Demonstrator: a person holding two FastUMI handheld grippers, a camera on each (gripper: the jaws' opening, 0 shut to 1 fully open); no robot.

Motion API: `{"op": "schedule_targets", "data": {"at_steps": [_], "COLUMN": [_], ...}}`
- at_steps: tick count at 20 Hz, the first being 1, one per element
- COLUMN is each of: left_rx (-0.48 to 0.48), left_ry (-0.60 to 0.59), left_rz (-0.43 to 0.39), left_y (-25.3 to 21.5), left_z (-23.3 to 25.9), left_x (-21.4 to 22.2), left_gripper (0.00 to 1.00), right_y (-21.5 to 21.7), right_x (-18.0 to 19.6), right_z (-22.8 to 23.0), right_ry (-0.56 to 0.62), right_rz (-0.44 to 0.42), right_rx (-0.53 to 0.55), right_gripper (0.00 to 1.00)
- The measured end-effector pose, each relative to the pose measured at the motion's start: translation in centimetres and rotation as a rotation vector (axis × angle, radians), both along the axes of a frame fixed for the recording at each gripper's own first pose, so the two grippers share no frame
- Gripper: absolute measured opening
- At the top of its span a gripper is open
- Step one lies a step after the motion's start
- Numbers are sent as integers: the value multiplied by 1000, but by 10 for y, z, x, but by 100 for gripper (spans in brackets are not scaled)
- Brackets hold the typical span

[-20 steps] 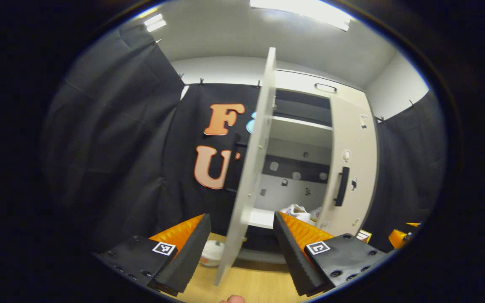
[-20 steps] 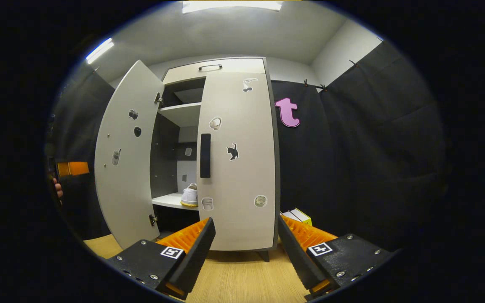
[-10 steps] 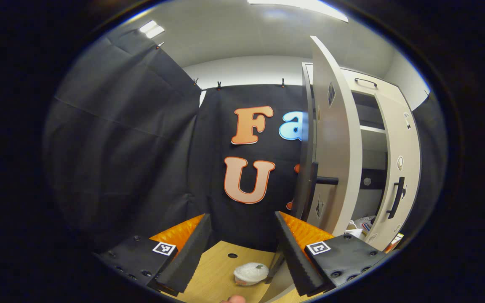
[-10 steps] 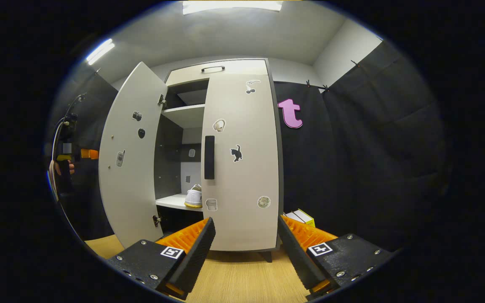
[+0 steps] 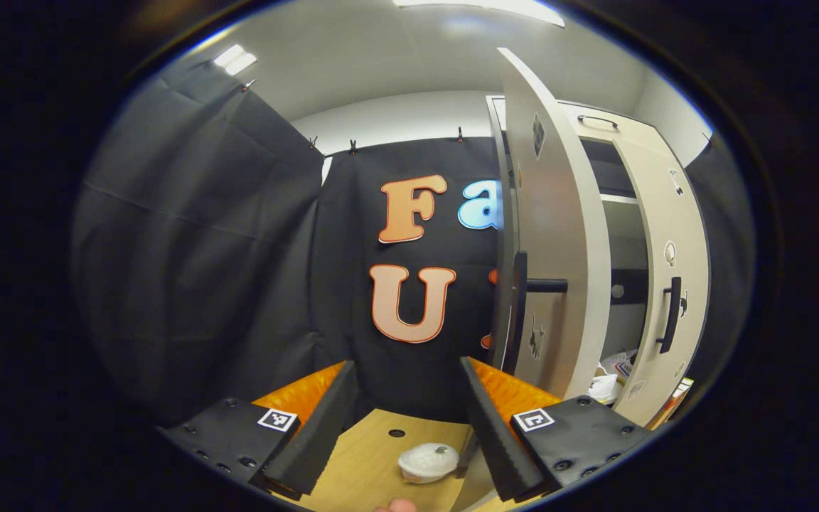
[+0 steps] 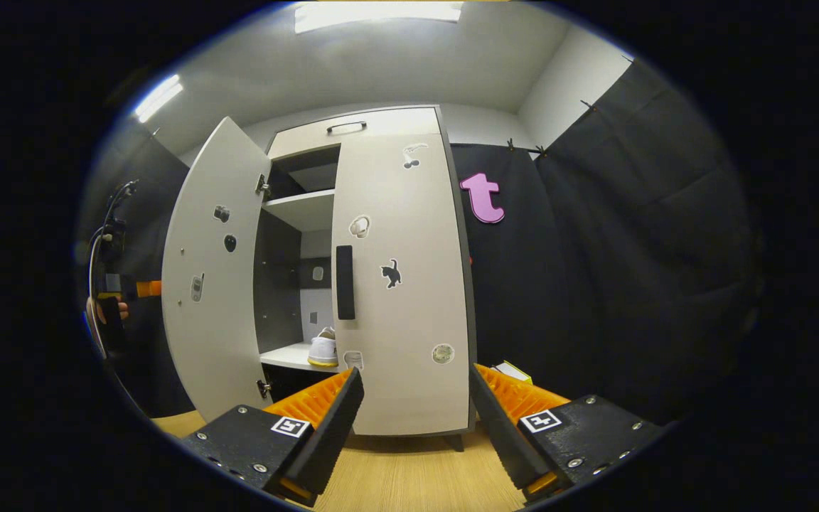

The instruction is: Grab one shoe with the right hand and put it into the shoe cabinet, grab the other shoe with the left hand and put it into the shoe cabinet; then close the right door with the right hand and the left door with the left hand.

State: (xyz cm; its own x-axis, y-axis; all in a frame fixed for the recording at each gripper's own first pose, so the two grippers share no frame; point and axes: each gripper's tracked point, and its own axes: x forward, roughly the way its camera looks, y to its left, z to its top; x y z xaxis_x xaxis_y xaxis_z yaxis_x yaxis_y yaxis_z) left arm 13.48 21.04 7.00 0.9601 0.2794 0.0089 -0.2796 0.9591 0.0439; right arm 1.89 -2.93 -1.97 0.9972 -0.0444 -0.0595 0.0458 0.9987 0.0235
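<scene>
The shoe cabinet (image 6: 381,135) is tall, smooth, pale board. Its right door (image 6: 402,284) is shut flat; its left door (image 6: 210,284) stands open. One white shoe (image 6: 323,350) sits on the lower shelf inside. My left gripper (image 5: 406,419) and right gripper (image 6: 415,419) have jaws released, empty.

Black cloth (image 6: 616,235) hangs clipped along the white walls (image 6: 559,85) on every side, bright strip lights (image 6: 377,13) glow in the pale ceiling (image 5: 381,64), and a light wood floor (image 6: 409,476) runs underfoot, with one small round hole (image 5: 396,432) in it.
</scene>
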Motion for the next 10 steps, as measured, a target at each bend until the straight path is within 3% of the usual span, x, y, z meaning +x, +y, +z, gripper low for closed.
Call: {"op": "schedule_targets", "data": {"at_steps": [1,3,5,6,9,10], "left_rx": [-5,-35,-45,-37,-24,-36], "left_ry": [-4,4,9,11,22,24], "left_rz": [-6,-31,-60,-74,-131,-155], "left_y": [-3,-13,-25,-31,-54,-63], "left_z": [0,-2,-3,-3,-3,-4], "left_x": [0,1,0,0,2,5], "left_gripper": [94,91,99,90,94,90], "right_y": [-1,-2,-4,-5,-7,-9], "right_x": [1,2,1,1,-2,-4], "right_z": [1,0,-1,-1,-5,-7], "right_ry": [0,2,6,7,17,21], "right_rz": [2,1,-4,-6,-12,-17], "right_rx": [1,1,8,14,22,17], "right_gripper": [92,92,92,92,92,92]}}
